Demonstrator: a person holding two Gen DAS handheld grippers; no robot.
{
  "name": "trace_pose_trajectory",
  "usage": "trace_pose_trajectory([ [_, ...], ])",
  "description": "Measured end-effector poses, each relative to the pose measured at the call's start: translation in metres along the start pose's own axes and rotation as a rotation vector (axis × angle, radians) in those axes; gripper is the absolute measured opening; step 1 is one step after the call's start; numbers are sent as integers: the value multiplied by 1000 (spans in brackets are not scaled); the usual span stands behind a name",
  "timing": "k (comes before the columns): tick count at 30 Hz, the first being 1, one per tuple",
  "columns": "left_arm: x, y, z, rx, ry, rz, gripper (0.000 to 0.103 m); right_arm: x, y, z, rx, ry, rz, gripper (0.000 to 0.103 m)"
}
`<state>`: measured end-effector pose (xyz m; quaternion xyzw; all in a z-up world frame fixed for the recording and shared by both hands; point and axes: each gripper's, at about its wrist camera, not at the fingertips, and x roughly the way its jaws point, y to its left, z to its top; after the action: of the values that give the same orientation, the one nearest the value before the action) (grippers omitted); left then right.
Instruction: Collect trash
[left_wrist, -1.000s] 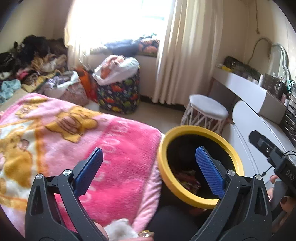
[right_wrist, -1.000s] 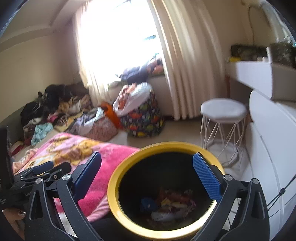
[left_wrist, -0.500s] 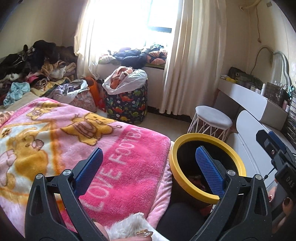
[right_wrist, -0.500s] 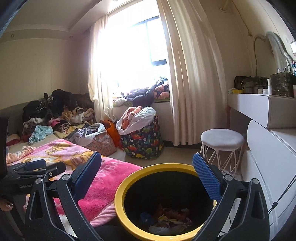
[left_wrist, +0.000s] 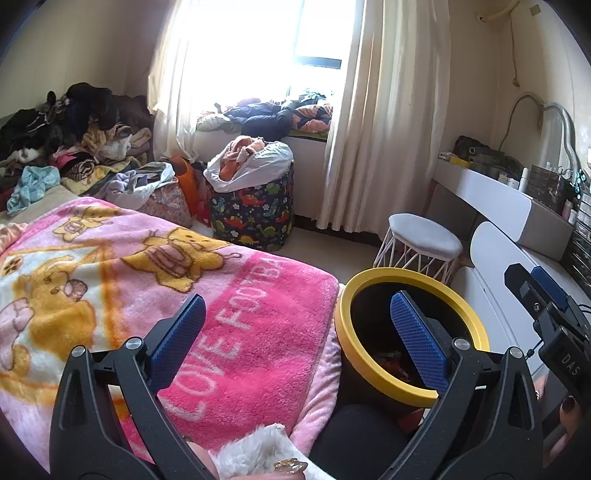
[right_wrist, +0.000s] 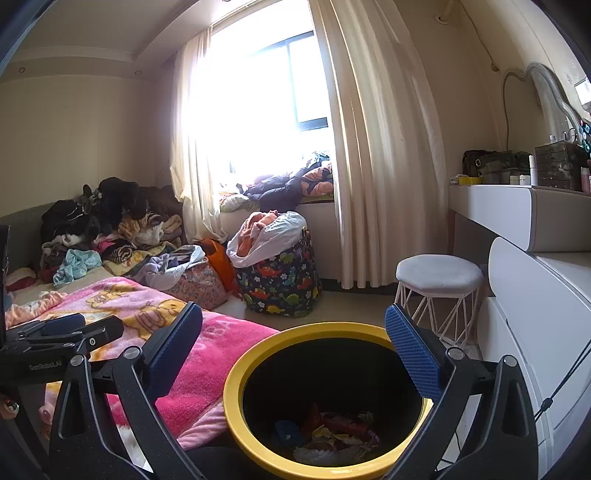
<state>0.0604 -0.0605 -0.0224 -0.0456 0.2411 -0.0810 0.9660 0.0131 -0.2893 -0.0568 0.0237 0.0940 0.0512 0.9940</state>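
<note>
both grippers hang empty over the edge of the bed, so this reads as the pause between one drop and the next pick. the left gripper (left_wrist: 295, 336) has its blue fingers (left_wrist: 176, 339) spread wide with nothing between them, one over the pink blanket (left_wrist: 229, 332) and the other over the mouth of the bin. the right gripper (right_wrist: 293, 354) is likewise spread and empty, poised above the yellow-rimmed bin (right_wrist: 236, 373), which stands just beside the bed (right_wrist: 40, 291), between it and the white drawer unit (right_wrist: 532, 317). the trash (right_wrist: 332, 432) already gathered, crumpled wrappers in mixed colours, lies at the bottom of the bin

no loose piece of rubbish is plainly visible on the blanket in either view; a bit of white fluffy stuff (left_wrist: 258, 450) sits at the lower edge of the left view, but i cannot tell whether it is litter or clothing. the next move, as i judge it, calls for swinging a gripper away from the bin to search the bed or floor (left_wrist: 325, 243) for another scrap, then closing on it. the heaps of clothes (right_wrist: 103, 225) by the window are likely not part of the job
</note>
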Motion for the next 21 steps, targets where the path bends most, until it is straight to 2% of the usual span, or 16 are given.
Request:
trace_pose_trajectory([
  [21, 0, -3, 3, 2, -7, 2, 92, -2, -4, 0, 4, 2, -3, 97],
])
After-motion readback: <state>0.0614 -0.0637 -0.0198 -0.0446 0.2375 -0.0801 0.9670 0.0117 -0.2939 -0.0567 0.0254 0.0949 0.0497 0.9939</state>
